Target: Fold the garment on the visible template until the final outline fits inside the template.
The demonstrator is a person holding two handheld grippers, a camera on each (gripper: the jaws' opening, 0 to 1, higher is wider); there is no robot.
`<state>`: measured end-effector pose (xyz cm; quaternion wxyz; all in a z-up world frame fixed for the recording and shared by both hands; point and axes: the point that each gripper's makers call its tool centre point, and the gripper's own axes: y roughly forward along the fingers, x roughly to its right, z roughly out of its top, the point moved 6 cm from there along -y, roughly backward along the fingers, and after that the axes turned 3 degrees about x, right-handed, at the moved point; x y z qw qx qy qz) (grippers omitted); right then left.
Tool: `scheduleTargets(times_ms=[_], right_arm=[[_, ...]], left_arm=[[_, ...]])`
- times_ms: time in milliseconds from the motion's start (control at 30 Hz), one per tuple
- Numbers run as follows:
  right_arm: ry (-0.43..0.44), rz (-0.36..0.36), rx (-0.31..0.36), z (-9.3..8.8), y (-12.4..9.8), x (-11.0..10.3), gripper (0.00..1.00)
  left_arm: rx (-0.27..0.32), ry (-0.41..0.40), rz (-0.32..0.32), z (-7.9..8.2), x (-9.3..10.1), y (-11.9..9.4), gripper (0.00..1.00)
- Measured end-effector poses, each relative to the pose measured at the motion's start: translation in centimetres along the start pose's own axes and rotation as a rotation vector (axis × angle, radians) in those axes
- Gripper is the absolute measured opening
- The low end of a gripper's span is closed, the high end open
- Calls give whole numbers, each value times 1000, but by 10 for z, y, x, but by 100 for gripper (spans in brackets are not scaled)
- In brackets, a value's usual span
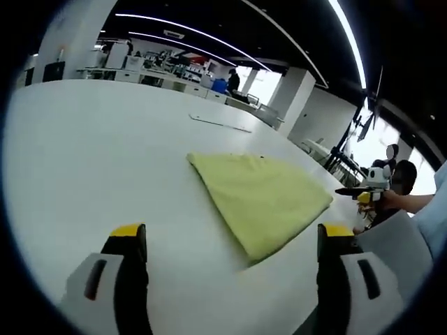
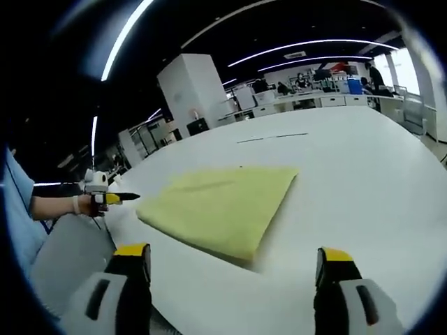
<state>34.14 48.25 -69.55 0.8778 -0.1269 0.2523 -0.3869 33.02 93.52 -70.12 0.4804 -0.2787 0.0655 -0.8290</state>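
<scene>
The yellow cloth (image 1: 262, 199) lies folded and flat on the white table (image 1: 105, 153). It looks soft, light and floppy, so its thin edges or corners are best to pinch. The left tool (image 1: 234, 244) and the right tool (image 2: 234, 269) are both wide apart and hold nothing.

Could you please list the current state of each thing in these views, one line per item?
Yellow fabric garment: folded into a compact layered shape, lying flat on the table, untouched by either gripper.
White table: bears the garment.
Left gripper: jaws wide open, empty, held short of the garment.
Right gripper: jaws wide open, empty, held short of the garment.
</scene>
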Motion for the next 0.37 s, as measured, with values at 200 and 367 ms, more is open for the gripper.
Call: scheduleTargets(times_ms=[200, 367], right_arm=[[-2, -6, -1, -2, -1, 1, 98], [3, -9, -4, -2, 0, 2, 97]], left_arm=[[-3, -3, 3, -1, 0, 0, 99], [-12, -8, 4, -3, 0, 1, 99]])
